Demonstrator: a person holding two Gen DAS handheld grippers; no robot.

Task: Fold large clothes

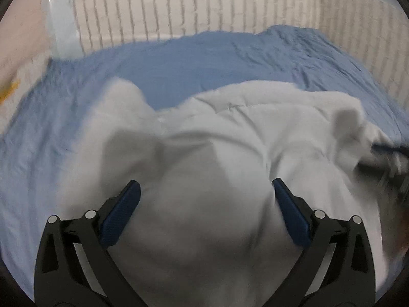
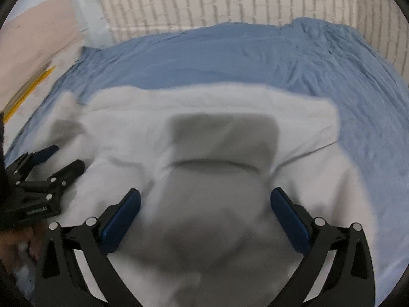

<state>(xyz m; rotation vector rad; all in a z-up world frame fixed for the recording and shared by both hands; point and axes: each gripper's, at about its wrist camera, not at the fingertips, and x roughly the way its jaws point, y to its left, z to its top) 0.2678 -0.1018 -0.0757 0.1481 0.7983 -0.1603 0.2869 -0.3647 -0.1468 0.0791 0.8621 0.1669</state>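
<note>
A large white garment (image 1: pixel 230 138) lies rumpled on a blue bed sheet (image 1: pixel 179 61); it also shows in the right wrist view (image 2: pixel 209 107). My left gripper (image 1: pixel 205 189) is open, its blue pads (image 1: pixel 122 209) apart over a raised bulge of the white cloth. My right gripper (image 2: pixel 205 199) is open too, its pads (image 2: pixel 288 220) spread wide above a folded hump of the garment. The left gripper (image 2: pixel 61 158) appears at the left edge of the right wrist view, lying on the cloth. Both views are blurred.
A white brick wall (image 2: pixel 230 0) runs behind the bed. A pale translucent upright panel (image 2: pixel 87 12) stands at the bed's far left corner. A yellow strip (image 2: pixel 28 92) lies on the floor at the left. The blue sheet (image 2: pixel 332 76) is wrinkled at the right.
</note>
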